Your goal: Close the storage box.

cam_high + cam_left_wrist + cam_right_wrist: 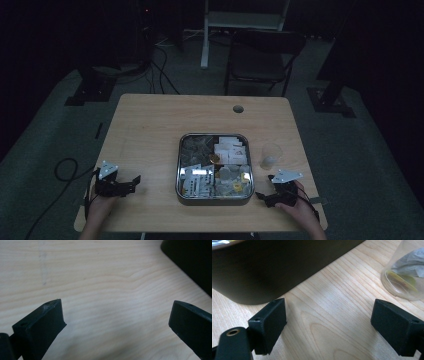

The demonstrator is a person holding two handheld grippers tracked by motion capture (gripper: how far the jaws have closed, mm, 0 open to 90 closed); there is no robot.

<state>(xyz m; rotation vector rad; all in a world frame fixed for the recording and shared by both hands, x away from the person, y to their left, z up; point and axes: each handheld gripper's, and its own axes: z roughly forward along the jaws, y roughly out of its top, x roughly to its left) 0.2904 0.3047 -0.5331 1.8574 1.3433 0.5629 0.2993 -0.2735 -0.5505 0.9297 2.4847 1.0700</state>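
The left gripper was seen resting on the table with its jaws spread and nothing between them, pointed toward the tray, which lay to its right, apart from it. The tray, packed with small packets, sat at the table's middle. Just right of it a clear plastic cup stood upright. The right gripper, jaws likewise spread and empty, was judged the nearer to the cup, which lay ahead and slightly right of it.
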